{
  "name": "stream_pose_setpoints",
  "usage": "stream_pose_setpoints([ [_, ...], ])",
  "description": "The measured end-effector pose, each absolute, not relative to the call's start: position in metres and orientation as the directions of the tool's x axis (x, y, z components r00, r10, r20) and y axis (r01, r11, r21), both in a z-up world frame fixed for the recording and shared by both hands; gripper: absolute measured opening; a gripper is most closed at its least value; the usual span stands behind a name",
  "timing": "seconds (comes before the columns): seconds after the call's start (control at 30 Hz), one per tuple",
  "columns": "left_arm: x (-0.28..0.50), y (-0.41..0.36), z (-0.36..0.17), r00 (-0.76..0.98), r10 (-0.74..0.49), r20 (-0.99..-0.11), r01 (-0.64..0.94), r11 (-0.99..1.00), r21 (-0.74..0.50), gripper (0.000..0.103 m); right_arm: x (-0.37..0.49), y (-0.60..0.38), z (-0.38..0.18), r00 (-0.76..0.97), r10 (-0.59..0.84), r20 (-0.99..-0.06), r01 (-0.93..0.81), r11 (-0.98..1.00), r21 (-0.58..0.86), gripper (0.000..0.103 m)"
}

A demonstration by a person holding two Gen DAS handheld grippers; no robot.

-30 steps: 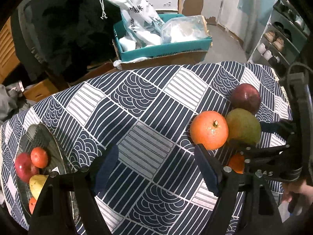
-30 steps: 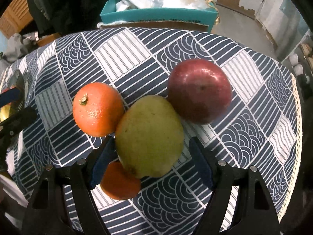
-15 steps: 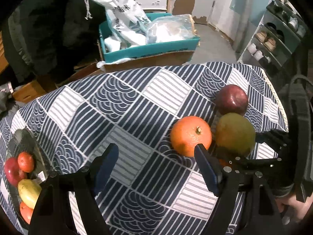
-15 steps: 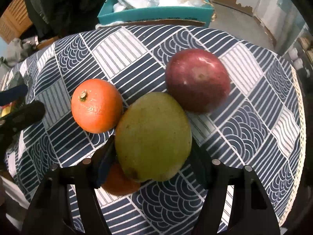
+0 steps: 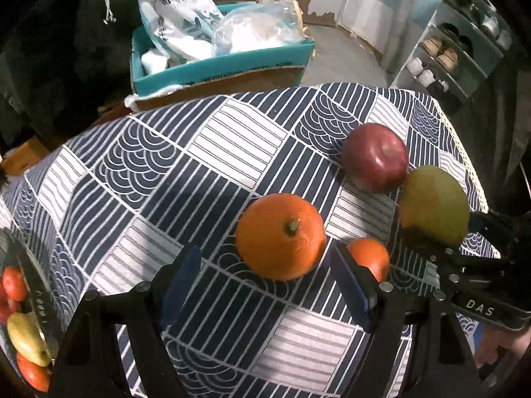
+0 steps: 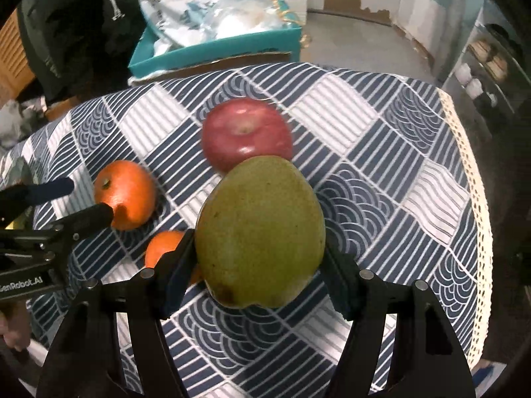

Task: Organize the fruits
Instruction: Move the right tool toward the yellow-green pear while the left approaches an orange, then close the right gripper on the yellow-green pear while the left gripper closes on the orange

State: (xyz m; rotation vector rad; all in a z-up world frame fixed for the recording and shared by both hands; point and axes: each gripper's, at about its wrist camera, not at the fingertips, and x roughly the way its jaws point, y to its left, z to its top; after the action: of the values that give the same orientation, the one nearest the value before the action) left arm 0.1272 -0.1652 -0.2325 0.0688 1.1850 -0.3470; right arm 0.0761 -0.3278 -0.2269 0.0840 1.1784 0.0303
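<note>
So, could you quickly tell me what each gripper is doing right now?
Left gripper: open, empty, near the large orange.
Right gripper: shut on the green mango.

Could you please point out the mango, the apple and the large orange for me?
mango (image 6: 260,229), right wrist view, middle of its skin
apple (image 6: 247,132), right wrist view, top near the stem dimple
large orange (image 5: 280,237), left wrist view, middle

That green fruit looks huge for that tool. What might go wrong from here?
The right tool pinches the green mango only at its sides, low on a smooth round skin, so it may slip and drop onto the small orange or the red apple below. The left tool is open near the big orange; a nudge might roll it across the tablecloth. The two tools are close and might bump.
</note>
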Motion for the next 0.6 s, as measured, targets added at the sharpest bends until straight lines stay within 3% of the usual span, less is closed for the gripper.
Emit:
stream_pose_setpoints([
  [0.33,0.138,-0.178,-0.250,0.301,-0.243,-0.922,0.295,0.943,-0.152,0.081,0.076,-0.347,-0.230,0.395,0.025,-0.918,0.074,0.995,0.059,0.070],
  [0.47,0.137,-0.181,-0.256,0.289,-0.243,-0.926,0.314,0.938,-0.149,0.068,0.076,-0.348,-0.228,0.404,0.016,-0.915,0.075,0.996,0.050,0.070],
  [0.6,0.136,-0.179,-0.256,0.298,-0.257,-0.919,0.314,0.936,-0.160,0.067,0.075,-0.349,-0.227,0.410,0.007,-0.912,0.079,0.996,0.043,0.070],
])
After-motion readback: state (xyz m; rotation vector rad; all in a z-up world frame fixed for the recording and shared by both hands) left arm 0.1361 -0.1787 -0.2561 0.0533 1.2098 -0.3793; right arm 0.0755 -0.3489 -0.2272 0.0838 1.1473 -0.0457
